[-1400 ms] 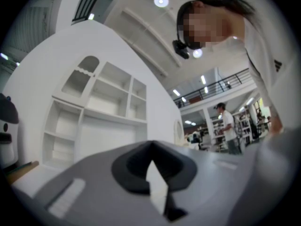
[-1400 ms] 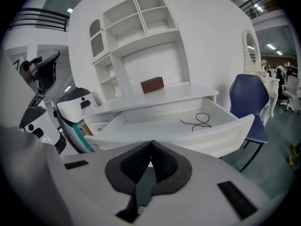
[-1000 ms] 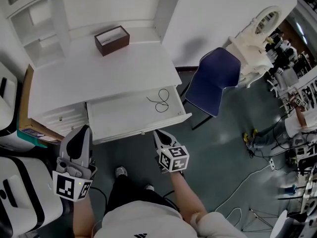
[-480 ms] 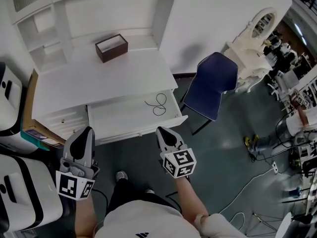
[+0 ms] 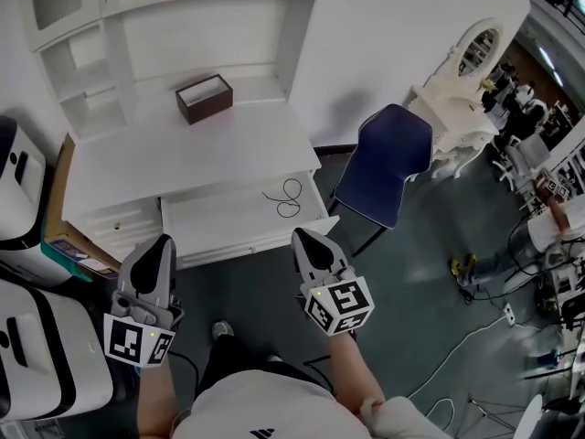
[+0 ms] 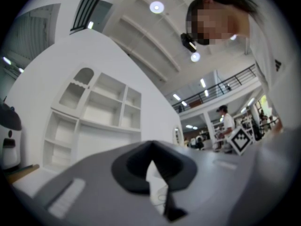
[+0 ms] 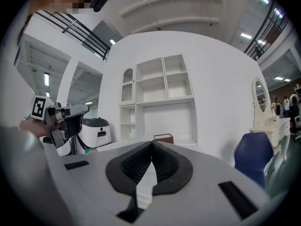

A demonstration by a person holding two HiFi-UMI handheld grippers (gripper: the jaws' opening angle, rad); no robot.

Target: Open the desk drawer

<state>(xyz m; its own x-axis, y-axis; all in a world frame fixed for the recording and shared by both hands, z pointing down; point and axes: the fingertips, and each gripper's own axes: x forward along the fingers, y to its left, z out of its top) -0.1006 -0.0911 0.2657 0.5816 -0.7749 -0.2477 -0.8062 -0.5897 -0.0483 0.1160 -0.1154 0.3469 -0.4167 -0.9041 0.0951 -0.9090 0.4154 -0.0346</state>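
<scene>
Right gripper (image 5: 301,237) raised clear of open drawer (image 5: 219,222).

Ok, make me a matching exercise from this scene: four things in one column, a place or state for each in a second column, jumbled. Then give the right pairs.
Things:
1. box
2. cord
3. chair
4. drawer

Places or states:
a. pulled out, open
b. blue, standing beside the desk
c. brown, on top of the desk near the back
d. black, lying looped inside the drawer

Pairs: 1-c, 2-d, 3-b, 4-a
</scene>
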